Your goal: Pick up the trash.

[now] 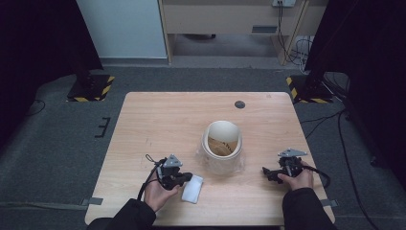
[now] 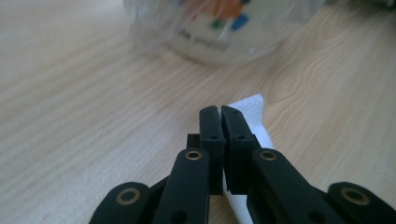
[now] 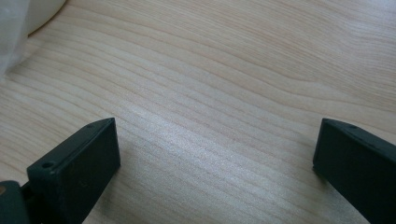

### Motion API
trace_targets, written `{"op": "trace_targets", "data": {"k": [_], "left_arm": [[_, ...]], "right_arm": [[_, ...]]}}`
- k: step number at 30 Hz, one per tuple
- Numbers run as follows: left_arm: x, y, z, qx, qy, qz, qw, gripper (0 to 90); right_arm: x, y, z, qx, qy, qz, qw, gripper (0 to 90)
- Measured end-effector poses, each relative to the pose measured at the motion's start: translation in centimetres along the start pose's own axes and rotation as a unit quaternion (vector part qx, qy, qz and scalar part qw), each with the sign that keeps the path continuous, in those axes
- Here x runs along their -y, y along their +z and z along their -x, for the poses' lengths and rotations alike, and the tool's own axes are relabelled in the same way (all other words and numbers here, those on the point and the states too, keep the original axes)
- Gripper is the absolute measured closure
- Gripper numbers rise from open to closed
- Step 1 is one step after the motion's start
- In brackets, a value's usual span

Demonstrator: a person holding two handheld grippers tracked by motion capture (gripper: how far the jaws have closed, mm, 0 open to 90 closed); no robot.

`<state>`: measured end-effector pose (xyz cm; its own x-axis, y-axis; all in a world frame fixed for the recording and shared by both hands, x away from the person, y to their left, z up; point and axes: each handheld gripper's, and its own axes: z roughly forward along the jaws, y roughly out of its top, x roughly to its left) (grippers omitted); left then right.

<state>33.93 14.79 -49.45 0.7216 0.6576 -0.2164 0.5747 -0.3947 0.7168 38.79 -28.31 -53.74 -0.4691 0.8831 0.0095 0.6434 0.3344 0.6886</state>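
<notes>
At the lower left of the high view, the left hand-held gripper (image 1: 184, 178) lies low over the pale wooden desk (image 1: 158, 124), its jaws clenched on the near edge of a folded white paper napkin (image 1: 192, 188). In the left gripper view the two black jaws meet almost flush at frame centre, with the napkin (image 2: 254, 116) showing past their tips and a strip of it pinched between them lower down. The napkin lies flat on the desk just below and left of a cream-coloured cup (image 1: 222, 143), which stands inside crinkled clear plastic wrap (image 1: 207, 160) near the middle of the high view. The wrap's printed underside fills the top of the left gripper view, blurred.

At the lower right of the high view, the right hand-held gripper (image 1: 266, 172) rests near the desk edge, well apart from the cup. Its jaws stand released, wide apart at the bottom corners of the right gripper view, with bare wood grain between them.
</notes>
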Motion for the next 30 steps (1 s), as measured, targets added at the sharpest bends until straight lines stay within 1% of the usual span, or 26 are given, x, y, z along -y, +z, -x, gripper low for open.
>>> {"op": "trace_targets", "data": {"k": [1,3,4,5,6,7,8,9,12,13,14,15,17,21,25,30], "left_arm": [[-0.1,-0.3,0.1,-0.001,0.004,0.008,1.0000,87.6],[-0.3,-1.0,0.4,0.002,0.015,0.032,0.9994,87.7],[-0.5,-1.4,0.5,0.006,0.023,0.046,0.9987,87.7],[-0.6,-1.7,0.6,0.008,0.028,0.054,0.9981,87.7],[-0.7,-2.2,0.8,0.008,0.033,0.068,0.9971,87.7],[-0.7,-2.5,0.8,0.010,0.036,0.077,0.9964,87.8],[-0.9,-3.0,1.0,0.013,0.041,0.093,0.9948,87.8],[-0.9,-3.2,1.0,0.015,0.044,0.100,0.9939,87.8],[-1.1,-4.1,1.3,0.020,0.054,0.127,0.9903,87.8],[-1.2,-4.3,1.4,0.020,0.055,0.133,0.9894,87.8],[-1.2,-4.6,1.5,0.022,0.055,0.142,0.9881,87.8],[-1.3,-4.8,1.6,0.022,0.056,0.147,0.9873,87.8],[-1.5,-5.3,1.9,0.026,0.060,0.162,0.9847,87.8],[-1.9,-5.8,2.3,0.030,0.070,0.179,0.9809,87.8],[-2.2,-6.3,2.7,0.034,0.082,0.200,0.9758,87.8],[-2.6,-6.8,3.3,0.043,0.092,0.217,0.9709,87.8]], "right_arm": [[0.0,0.0,0.0,0.000,0.000,0.000,1.0000,0.6],[0.0,0.0,0.0,0.000,0.000,0.001,1.0000,0.6],[0.0,0.0,0.0,-0.001,0.000,0.002,1.0000,0.6],[0.1,0.0,0.0,-0.001,-0.001,0.003,1.0000,0.6],[0.1,0.0,0.0,-0.001,-0.001,0.004,1.0000,0.6],[0.1,0.0,0.0,-0.002,-0.001,0.006,1.0000,0.5],[0.2,0.0,0.0,-0.001,-0.001,0.008,1.0000,0.5],[0.2,0.1,0.1,-0.002,-0.003,0.011,0.9999,0.5],[0.2,0.1,0.1,-0.002,-0.002,0.012,0.9999,0.5],[0.2,0.1,0.1,-0.002,-0.002,0.012,0.9999,0.5],[0.2,0.1,0.1,-0.002,-0.002,0.012,0.9999,0.5],[0.2,0.1,0.1,-0.002,-0.002,0.012,0.9999,0.5],[0.2,0.1,0.1,-0.002,-0.002,0.012,0.9999,0.5],[0.2,0.1,0.1,-0.002,-0.003,0.012,0.9999,0.5],[0.2,0.1,0.1,-0.002,-0.002,0.013,0.9999,0.5],[0.2,0.1,0.1,-0.002,-0.002,0.012,0.9999,0.5]]}}
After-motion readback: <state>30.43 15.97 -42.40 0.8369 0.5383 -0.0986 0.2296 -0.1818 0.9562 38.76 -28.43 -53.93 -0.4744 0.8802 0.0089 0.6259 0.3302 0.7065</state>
